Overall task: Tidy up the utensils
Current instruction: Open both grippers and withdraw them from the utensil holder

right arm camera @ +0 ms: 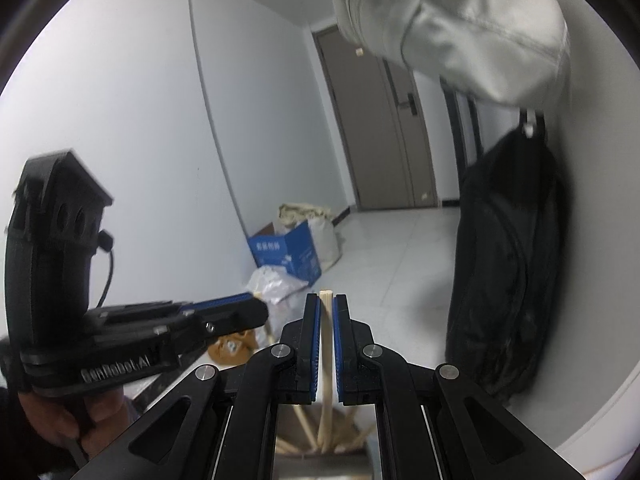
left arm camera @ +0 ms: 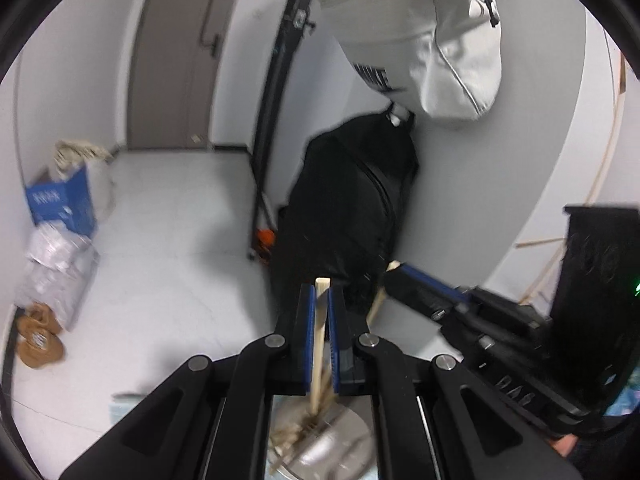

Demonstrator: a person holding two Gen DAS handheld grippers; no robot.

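My left gripper [left arm camera: 320, 292] is shut on a pale wooden chopstick [left arm camera: 319, 344], which stands nearly upright between the blue pads. Its lower end reaches a shiny metal holder [left arm camera: 340, 440] with several other chopsticks in it. In the right wrist view, my right gripper [right arm camera: 327, 300] is shut on a second wooden chopstick [right arm camera: 327, 360] above the same metal holder [right arm camera: 320, 466]. The two grippers sit side by side: the right gripper [left arm camera: 400, 271] shows at the right of the left wrist view. The left gripper [right arm camera: 256, 306] shows at the left of the right wrist view, with a hand [right arm camera: 60, 412] on its grip.
A black bag [left arm camera: 352, 200] hangs on the wall ahead under a white bag [left arm camera: 420, 40]. On the tiled floor are a blue box [left arm camera: 60, 204], plastic-wrapped bundles [left arm camera: 56, 268] and brown slippers [left arm camera: 40, 340]. A grey door [left arm camera: 176, 60] stands at the back.
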